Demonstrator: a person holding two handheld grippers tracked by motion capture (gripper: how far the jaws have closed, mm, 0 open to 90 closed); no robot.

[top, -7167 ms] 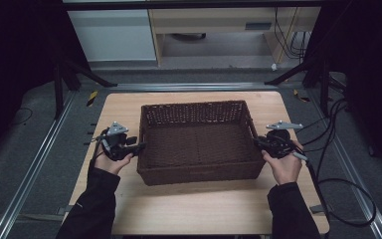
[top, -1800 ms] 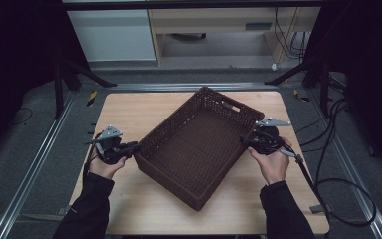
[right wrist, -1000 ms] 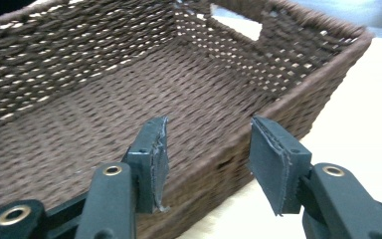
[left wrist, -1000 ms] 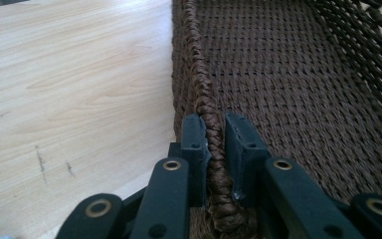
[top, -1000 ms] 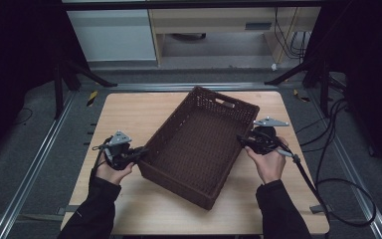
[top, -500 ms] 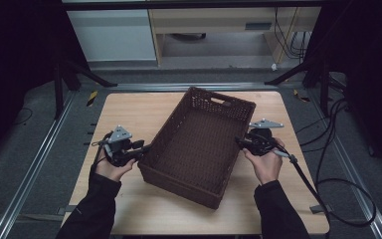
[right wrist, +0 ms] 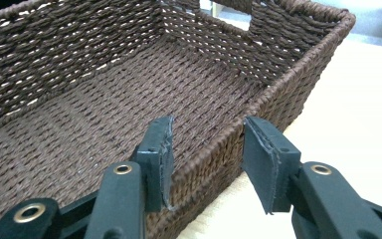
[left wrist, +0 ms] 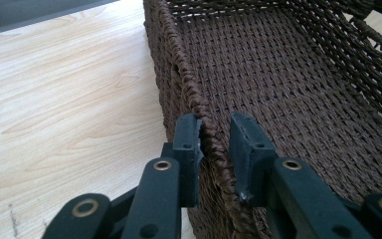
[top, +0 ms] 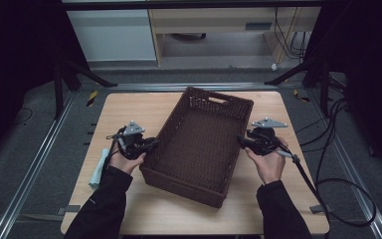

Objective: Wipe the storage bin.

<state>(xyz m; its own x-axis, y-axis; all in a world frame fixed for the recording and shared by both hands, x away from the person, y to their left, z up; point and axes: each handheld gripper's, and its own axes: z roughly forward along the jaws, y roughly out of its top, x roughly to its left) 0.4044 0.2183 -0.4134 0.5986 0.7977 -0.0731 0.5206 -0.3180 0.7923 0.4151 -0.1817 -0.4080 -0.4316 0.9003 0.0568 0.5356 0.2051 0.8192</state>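
Brown wicker fills the middle of the wooden table (top: 129, 107): a long woven basket (top: 199, 144) sits there empty, turned at a slant. Its long axis runs from the near edge of the table up toward the far edge, leaning a little to the right, so the short wall with the handle cut-out points at the far right corner and the other short wall faces the near edge. The left gripper (top: 151, 144) is at the basket's left long wall, about halfway along, and in the left gripper view (left wrist: 214, 144) the jaws straddle the rim, one outside, one inside. The outer jaw touches the weave, the inner one stands a sliver off it, so the jaws are only narrowly parted and not clamped tight. Over on the other side, the right gripper (top: 239, 140) meets the right long wall, again near its middle. The right gripper view (right wrist: 206, 149) shows these jaws spread wider: the inner jaw sits against the inside of the wall, the outer jaw hangs clear of it over bare table. Both hands sit low behind their grippers, forearms coming in from the near edge. A pale cloth (top: 98, 169) lies at the table's left edge, just beside the left sleeve.
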